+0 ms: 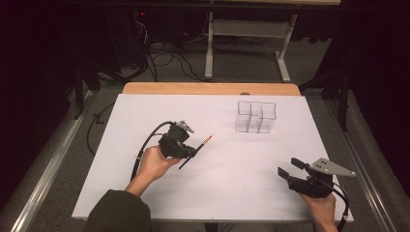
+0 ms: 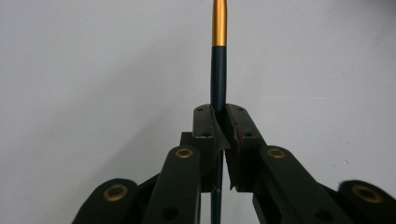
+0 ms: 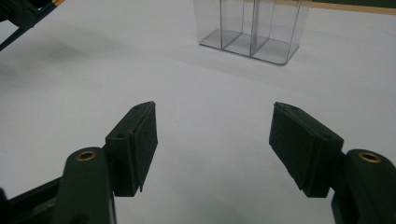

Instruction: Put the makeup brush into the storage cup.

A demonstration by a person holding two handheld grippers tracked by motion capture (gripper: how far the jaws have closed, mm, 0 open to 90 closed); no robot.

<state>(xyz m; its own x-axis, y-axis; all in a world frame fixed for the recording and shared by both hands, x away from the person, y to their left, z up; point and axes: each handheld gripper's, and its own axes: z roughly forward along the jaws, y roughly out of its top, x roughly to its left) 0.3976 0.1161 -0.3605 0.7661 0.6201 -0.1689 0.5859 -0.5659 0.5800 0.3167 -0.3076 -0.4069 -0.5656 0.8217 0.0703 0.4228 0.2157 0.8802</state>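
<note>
From the high view, the left gripper (image 1: 189, 151) holds a thin pencil (image 1: 198, 150) just above the white table (image 1: 145, 111), its gold end pointing to 1 o'clock toward the clear plastic organizer (image 1: 255, 116). In the left gripper view the jaws are shut tight on the dark, smooth shaft (image 2: 218, 74); it looks light, stiff and slippery, so a mid-shaft grip seems safest. In the right gripper view the right gripper (image 3: 215, 140) gapes wide, empty, with the organizer (image 3: 252, 28) at 12 o'clock.

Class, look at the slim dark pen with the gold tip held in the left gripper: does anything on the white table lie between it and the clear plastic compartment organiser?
Nothing visible does. The left gripper clamps the dark gold-tipped pen; bare white table separates it from the clear compartment organiser. The open right gripper sits off to the side.
</note>
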